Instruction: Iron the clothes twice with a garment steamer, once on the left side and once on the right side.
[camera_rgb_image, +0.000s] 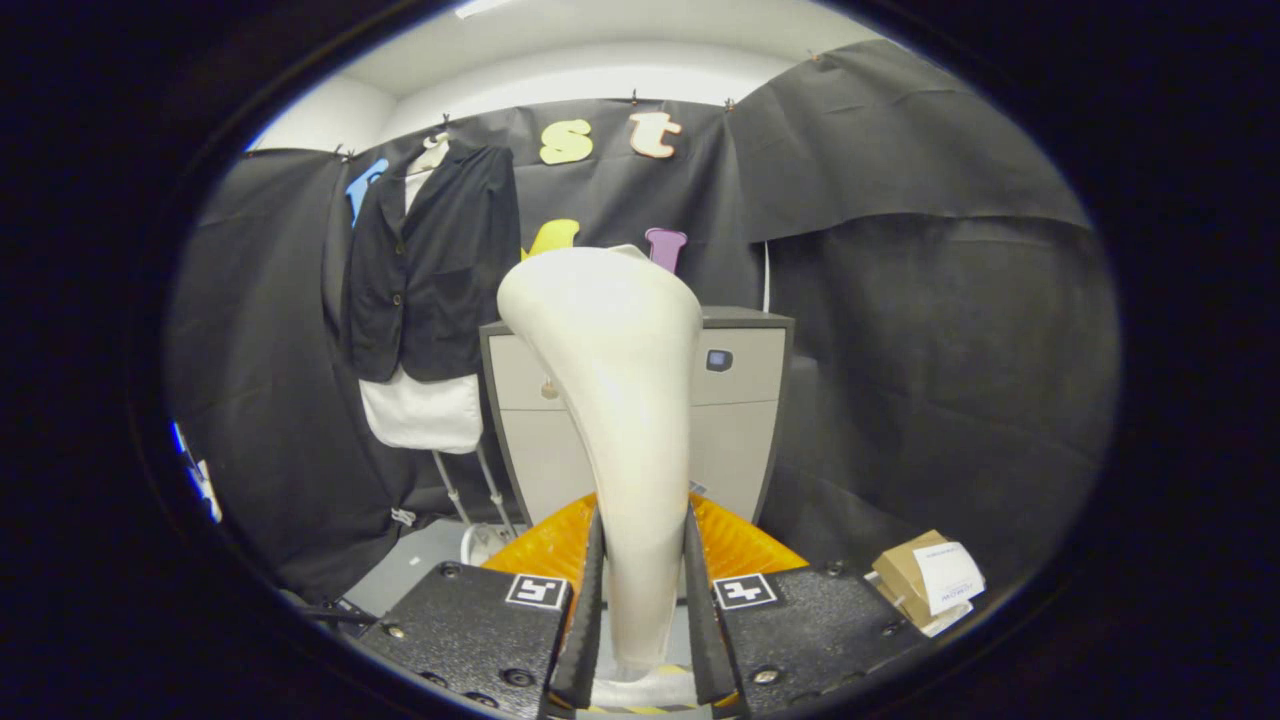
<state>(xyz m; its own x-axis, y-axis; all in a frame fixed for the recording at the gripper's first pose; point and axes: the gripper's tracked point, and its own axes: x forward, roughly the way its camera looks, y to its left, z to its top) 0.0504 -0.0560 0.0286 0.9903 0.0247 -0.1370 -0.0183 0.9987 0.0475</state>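
Here I have the gripper (645, 610) clamped on the cream plastic garment steamer's handle (625, 400), the dark hanging jacket (430, 265) beyond its left.

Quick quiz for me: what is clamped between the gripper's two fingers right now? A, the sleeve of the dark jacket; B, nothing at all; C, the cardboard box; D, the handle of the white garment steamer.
D: the gripper has both fingers pressed on the garment steamer's white handle, while the dark jacket hangs beyond.
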